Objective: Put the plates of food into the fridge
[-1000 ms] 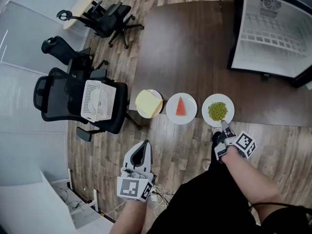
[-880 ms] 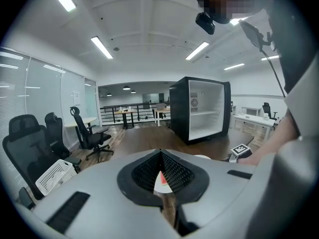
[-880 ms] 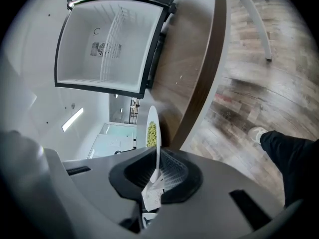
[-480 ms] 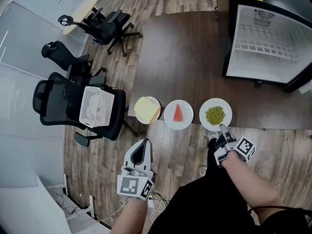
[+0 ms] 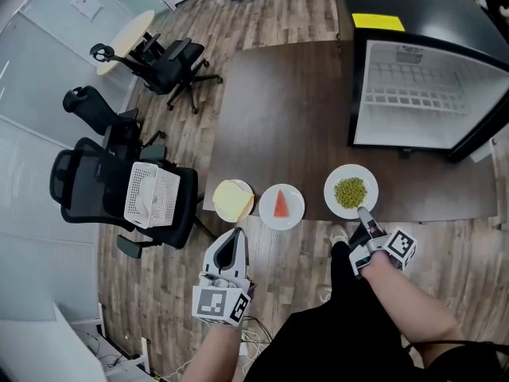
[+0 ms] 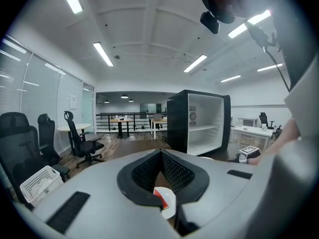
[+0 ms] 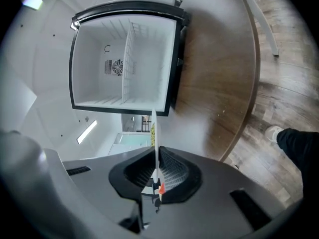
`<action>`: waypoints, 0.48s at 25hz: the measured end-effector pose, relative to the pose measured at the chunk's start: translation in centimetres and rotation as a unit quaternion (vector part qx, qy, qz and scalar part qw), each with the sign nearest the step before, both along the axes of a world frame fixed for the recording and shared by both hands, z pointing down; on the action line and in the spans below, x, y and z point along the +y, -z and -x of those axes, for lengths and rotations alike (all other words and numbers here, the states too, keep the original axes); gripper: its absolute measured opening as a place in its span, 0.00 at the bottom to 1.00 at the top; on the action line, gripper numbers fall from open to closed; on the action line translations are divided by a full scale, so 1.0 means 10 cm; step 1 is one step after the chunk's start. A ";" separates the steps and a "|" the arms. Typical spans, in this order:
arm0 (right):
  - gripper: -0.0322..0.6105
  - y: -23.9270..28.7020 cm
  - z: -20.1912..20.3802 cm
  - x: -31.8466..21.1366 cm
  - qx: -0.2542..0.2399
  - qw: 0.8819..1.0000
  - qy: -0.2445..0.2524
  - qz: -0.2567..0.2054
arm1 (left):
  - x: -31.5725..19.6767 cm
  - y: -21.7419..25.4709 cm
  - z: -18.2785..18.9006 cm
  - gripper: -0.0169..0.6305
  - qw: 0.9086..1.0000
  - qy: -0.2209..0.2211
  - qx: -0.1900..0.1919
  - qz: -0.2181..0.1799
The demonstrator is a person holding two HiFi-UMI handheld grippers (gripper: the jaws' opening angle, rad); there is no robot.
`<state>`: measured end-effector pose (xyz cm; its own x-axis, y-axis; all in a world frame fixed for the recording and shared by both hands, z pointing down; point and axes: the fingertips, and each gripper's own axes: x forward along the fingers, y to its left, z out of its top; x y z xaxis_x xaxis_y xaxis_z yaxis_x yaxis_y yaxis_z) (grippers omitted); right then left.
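Three white plates sit along the near edge of the dark wooden table (image 5: 278,110): one with a yellow sandwich (image 5: 232,200), one with a red watermelon wedge (image 5: 281,206), one with green peas (image 5: 351,191). My right gripper (image 5: 363,212) is shut on the near rim of the pea plate. In the right gripper view that rim shows as a thin white edge (image 7: 155,133) between the jaws (image 7: 157,176). My left gripper (image 5: 237,233) hangs in front of the table, short of the watermelon plate (image 6: 165,200), jaws together and holding nothing. The open fridge (image 5: 421,94) stands on the table's far right.
Black office chairs stand left of the table, one carrying a white basket (image 5: 151,196). A small round table (image 5: 127,26) is at the far left. The fridge (image 7: 124,59) has white wire shelves inside. My shoe (image 7: 274,132) is on the wooden floor.
The pea plate has risen with my right gripper and drawn slightly away from the watermelon plate. My left gripper has also come up a little. More of the fridge shows.
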<state>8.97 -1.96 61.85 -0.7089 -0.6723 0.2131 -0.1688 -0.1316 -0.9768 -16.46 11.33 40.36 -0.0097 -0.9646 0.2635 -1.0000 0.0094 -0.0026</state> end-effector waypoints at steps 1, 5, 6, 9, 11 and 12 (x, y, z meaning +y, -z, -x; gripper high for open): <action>0.08 0.05 -0.02 -0.04 -0.003 1.000 -0.004 -0.002 | -0.04 0.02 0.00 0.03 1.000 -0.002 0.001 -0.003; 0.08 0.24 -0.09 -0.16 -0.012 1.000 -0.022 -0.009 | -0.17 0.07 -0.01 0.03 1.000 -0.013 0.001 -0.013; 0.08 0.29 -0.11 -0.20 -0.012 1.000 -0.025 -0.010 | -0.19 0.08 -0.01 0.03 1.000 -0.016 0.001 -0.015; 0.08 0.44 -0.19 -0.30 -0.016 0.999 -0.033 -0.017 | -0.29 0.11 -0.02 0.03 1.000 -0.019 0.003 -0.019; 0.08 0.55 -0.25 -0.37 -0.018 0.999 -0.039 -0.024 | -0.35 0.14 -0.02 0.03 0.999 -0.021 0.007 -0.024; 0.08 0.61 -0.28 -0.40 -0.020 0.999 -0.042 -0.027 | -0.38 0.16 -0.02 0.03 0.999 -0.020 0.011 -0.027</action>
<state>11.74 -5.96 55.73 -0.6563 -0.7399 0.1474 -0.1197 -0.0908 -0.9887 -16.27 7.49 38.75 0.0350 -0.9768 0.2114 -0.9993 -0.0316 0.0197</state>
